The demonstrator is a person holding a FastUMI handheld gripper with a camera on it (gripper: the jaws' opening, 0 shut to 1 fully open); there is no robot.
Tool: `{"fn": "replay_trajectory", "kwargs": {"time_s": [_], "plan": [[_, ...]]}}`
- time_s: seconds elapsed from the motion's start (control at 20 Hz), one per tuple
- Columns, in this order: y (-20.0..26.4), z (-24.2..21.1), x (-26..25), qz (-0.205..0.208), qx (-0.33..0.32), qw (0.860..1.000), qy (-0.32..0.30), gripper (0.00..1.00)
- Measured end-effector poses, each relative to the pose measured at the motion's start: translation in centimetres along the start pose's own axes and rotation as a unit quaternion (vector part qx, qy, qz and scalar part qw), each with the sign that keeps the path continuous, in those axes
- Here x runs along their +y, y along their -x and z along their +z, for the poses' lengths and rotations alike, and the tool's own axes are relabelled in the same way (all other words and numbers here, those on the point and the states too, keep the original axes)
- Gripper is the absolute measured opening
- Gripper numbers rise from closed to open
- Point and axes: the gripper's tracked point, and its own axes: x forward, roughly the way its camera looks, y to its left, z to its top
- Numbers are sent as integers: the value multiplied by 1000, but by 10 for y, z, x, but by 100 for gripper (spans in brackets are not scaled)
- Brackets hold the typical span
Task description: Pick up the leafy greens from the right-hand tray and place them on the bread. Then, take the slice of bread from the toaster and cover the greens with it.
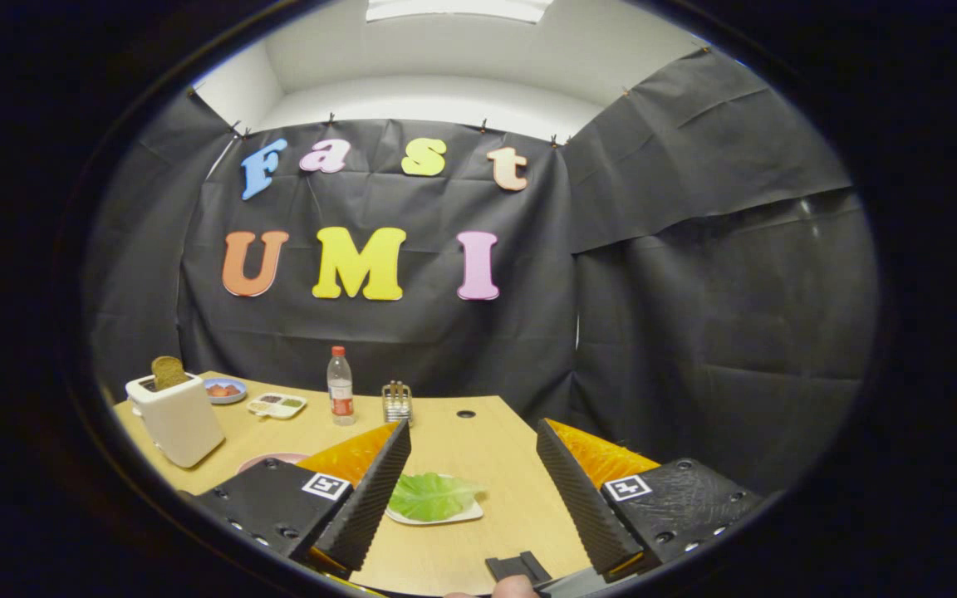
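Spread wide and holding nothing, the gripper [473, 490] hangs above the near part of the wooden table [478, 432], tilted slightly downward. A fingertip of the person's hand [516, 588] shows at the very bottom, behind the fingers.

Between the fingers, a little nearer the left one, lies the leafy greens [431, 495]: one pale green leaf, flat on a small white tray [468, 516]. Leaf and tray sit low and close ahead, untouched. The judgement: the first step, picking up the greens, is not yet begun.

To do it well, the gripper likely needs to drop straight down with the leaf centred, one finger on each side, then close on a raised fold and not scrape the tray. A flat leaf gives little to pinch; the tray could slide or lift with it.

Just beyond the left finger, a pink plate [272, 458] peeks out; whether bread rests on it cannot be told, the finger hides it.

Further on, at the left edge of the table, stands a white toaster [177, 418] with a brown slice of bread [168, 372] upright in its slot. Behind it, toward the far edge: a blue dish [223, 389], a divided white dish [277, 404], a plastic bottle [340, 387] with a red cap, and a small metal rack [396, 402]. None of these stands in the path to the leaf.
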Motion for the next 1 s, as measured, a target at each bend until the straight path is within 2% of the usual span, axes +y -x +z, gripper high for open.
{"fn": "replay_trajectory", "kwargs": {"time_s": [0.25, 0.6, 1.0], "plan": [[-9, -24, -9, -12, 32, 999, -11, 95], [-32, -63, -7, 1, 82, 996, -31, 95], [-95, -112, -11, 13, 166, 982, -85, 96]]}}
